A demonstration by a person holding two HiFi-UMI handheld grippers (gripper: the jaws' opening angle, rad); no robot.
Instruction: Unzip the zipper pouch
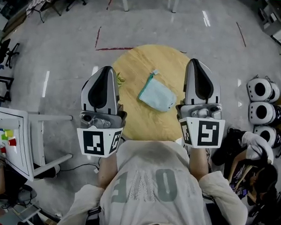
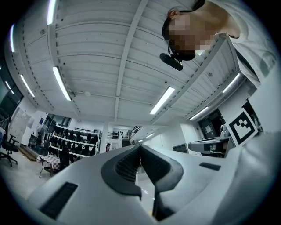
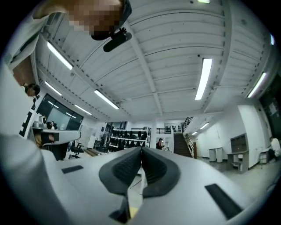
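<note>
A light blue zipper pouch (image 1: 157, 95) lies on the round wooden table (image 1: 131, 114), tilted, with a small tab at its upper left corner. My left gripper (image 1: 106, 71) is raised at the table's left side, well clear of the pouch, jaws shut with nothing between them. My right gripper (image 1: 195, 63) is raised at the pouch's right, also apart from it, jaws shut and empty. Both gripper views look up at the ceiling and across the hall; the left gripper (image 2: 140, 147) and right gripper (image 3: 141, 151) show pads pressed together.
A white stool frame (image 1: 40, 142) stands at the left of the table. Several white round devices (image 1: 260, 99) sit on the floor at the right. Red tape lines (image 1: 113, 48) mark the grey floor behind the table. Shelves and stairs stand far across the hall.
</note>
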